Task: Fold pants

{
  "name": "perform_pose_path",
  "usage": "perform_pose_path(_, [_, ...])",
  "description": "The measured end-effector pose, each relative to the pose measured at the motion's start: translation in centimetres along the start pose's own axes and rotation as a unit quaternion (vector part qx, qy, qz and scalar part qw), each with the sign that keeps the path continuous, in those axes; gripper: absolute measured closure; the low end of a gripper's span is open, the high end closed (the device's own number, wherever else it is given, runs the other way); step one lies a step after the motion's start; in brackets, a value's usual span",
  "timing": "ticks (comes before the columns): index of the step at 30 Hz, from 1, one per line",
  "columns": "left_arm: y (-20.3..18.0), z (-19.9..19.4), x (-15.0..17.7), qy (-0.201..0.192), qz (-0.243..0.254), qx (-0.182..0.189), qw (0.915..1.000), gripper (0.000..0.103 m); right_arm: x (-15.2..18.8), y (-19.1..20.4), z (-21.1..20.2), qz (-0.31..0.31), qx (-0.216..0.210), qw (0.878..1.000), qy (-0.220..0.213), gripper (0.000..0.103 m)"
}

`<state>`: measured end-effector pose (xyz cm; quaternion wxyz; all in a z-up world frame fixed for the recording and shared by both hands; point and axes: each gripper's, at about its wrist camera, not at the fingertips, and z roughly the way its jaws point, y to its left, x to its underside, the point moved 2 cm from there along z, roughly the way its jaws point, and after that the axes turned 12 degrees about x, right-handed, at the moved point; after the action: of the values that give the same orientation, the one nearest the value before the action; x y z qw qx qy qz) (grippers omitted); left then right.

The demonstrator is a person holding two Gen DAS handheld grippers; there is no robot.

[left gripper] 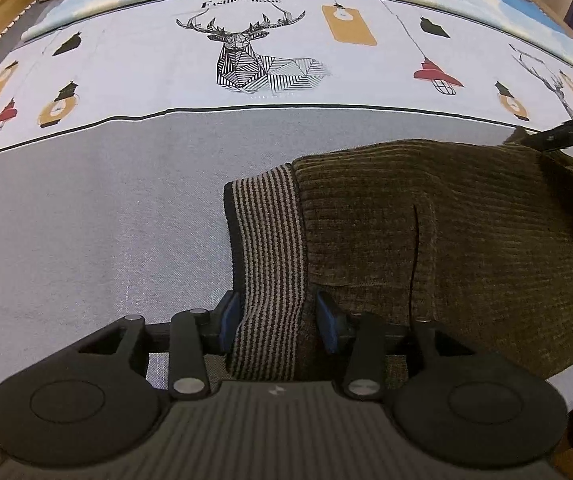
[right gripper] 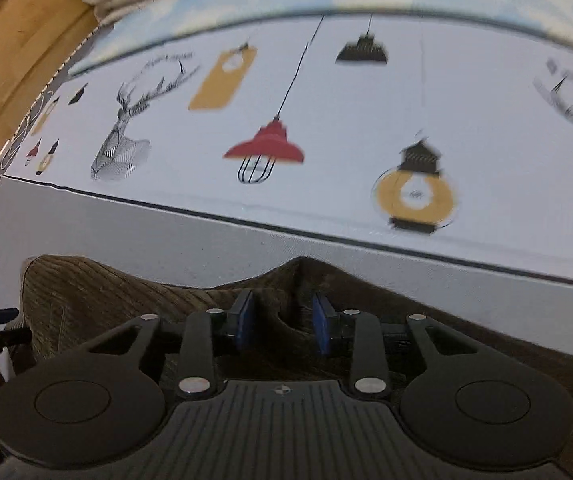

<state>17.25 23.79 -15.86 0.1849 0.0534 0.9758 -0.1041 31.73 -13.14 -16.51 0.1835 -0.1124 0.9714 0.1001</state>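
Corduroy fills my left wrist view: the olive pants lie on the grey band of a printed bedsheet, striped waistband at their left end. My left hand-held gripper hangs over that waistband with its blue pads apart, one on each side of the band and not pressing on it.

In the right wrist view, which is smeared, I see the same pants bunched into a peak below my right hand-held gripper, whose pads also stand apart with cloth under the gap, nothing pinched.

I judge a fold has been laid and both ends let go. Next I need a fresh pinch on an edge at each end, then a level carry-over to halve the pants.
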Motion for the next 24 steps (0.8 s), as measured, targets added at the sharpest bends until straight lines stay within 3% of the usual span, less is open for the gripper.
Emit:
perform_pose_path(1, [0.0,0.0,0.0,0.001,0.001,0.0,1.0,0.055,-0.2,0.3,0.6,-0.007,-0.011,1.0,0.005,0.093])
perform_pose_path(3, [-0.1,0.1,0.0,0.004,0.002,0.001,1.0,0.055,-1.1,1.0,0.4,-0.027,-0.003,0.999,-0.025,0.095])
perform_pose_path(6, [-0.2,0.2,-0.2,0.009,0.003,-0.001,1.0,0.055,-2.3,2.8,-1.7,-0.076,0.004,0.991,-0.107,0.095])
perform_pose_path(9, [-0.2,0.1,-0.4,0.014,-0.002,0.001,0.9999,0.055,-1.7,4.2,-1.2,-0.149,0.062,0.978,-0.134,0.095])
perform_pose_path(10, [-0.2,0.0,-0.5,0.015,-0.005,0.0,0.9999,0.055,-1.5,4.0,-0.8,-0.156,0.112,0.972,-0.138,0.095])
perform_pose_path(11, [-0.2,-0.2,-0.6,0.015,-0.009,-0.001,0.9998,0.055,-1.7,3.4,-0.7,-0.151,0.163,0.964,-0.143,0.095])
perform_pose_path(13, [-0.3,-0.8,-1.0,0.005,-0.015,-0.004,0.9999,0.055,-2.4,0.8,-1.3,-0.091,0.197,0.966,-0.138,0.095])
perform_pose_path(15, [-0.6,-1.8,-1.6,-0.025,-0.013,-0.014,0.9995,0.056,-2.8,-2.2,-3.3,-0.005,0.17,0.974,-0.151,0.094])
perform_pose_path(17, [-0.8,-2.9,-2.2,-0.059,-0.017,-0.01,0.9981,0.056,-2.6,-4.1,-5.7,0.03,0.125,0.976,-0.173,0.094])
perform_pose_path(20, [-1.3,-4.0,-3.1,-0.093,-0.031,0.008,0.9952,0.056,-0.9,-4.8,-7.5,-0.006,0.063,0.984,-0.168,0.094])
perform_pose_path(24, [-3.4,-3.7,-4.1,-0.096,-0.018,0.022,0.995,0.056,2.6,-4.4,-8.4,-0.118,-0.009,0.985,-0.128,0.094])
